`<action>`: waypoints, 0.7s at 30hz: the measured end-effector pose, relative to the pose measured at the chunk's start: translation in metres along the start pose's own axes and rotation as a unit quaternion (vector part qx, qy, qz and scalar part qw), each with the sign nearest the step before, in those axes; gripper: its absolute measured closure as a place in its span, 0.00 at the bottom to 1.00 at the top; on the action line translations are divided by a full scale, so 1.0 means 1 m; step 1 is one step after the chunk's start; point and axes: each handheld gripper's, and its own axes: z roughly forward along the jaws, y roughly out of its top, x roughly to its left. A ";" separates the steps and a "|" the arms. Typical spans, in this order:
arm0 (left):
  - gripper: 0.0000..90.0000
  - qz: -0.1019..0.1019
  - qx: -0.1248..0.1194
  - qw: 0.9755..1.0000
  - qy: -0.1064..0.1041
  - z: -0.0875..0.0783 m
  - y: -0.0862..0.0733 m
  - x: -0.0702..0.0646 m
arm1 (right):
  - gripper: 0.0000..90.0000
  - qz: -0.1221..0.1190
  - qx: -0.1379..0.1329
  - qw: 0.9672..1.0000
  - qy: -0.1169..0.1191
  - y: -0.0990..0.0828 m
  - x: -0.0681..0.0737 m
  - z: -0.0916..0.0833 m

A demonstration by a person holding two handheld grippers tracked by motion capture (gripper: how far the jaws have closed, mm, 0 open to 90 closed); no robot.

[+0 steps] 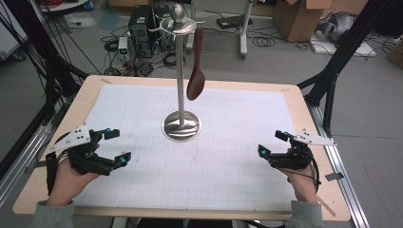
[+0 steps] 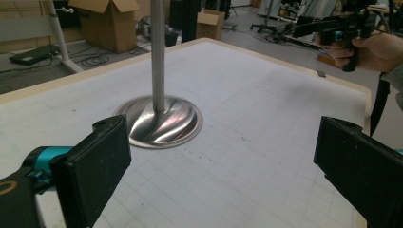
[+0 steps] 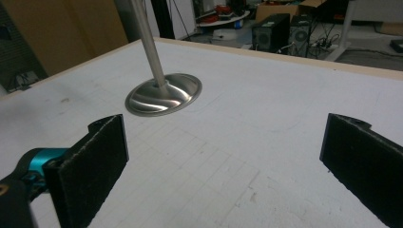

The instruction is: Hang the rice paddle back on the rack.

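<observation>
**One wooden spoon hung on a steel stand, both grippers empty**

One dark wooden spoon [image 1: 196, 71] is hung by its handle from a hook atop the stand [image 1: 181, 124], bowl downward, clear of the table [image 1: 294, 102]. It is judged light, stiff and smooth; the narrow handle above the bowl is best gripped. Left gripper [image 1: 118, 146] and right gripper [image 1: 273, 143] are held near the stand, jaws apart.

No legible txt, labels, brands or nos. anywhere.
</observation>
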 end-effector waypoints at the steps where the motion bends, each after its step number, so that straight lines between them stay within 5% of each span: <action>1: 0.06 -0.001 -0.001 1.000 0.003 -0.001 0.000 0.001 | 0.01 0.000 -0.002 1.000 0.002 0.000 0.000 -0.003; 13: 0.06 -0.009 0.000 0.998 0.055 -0.019 -0.011 0.020 | 0.01 -0.018 -0.001 0.999 0.035 0.001 -0.001 -0.026; 18: 0.06 -0.024 -0.004 0.997 0.074 -0.028 -0.016 0.030 | 0.01 -0.007 -0.013 0.999 0.037 -0.003 -0.010 -0.037; 21: 0.06 -0.030 -0.012 0.996 0.080 -0.035 -0.016 0.034 | 0.01 0.022 -0.034 0.997 0.065 -0.004 -0.013 -0.040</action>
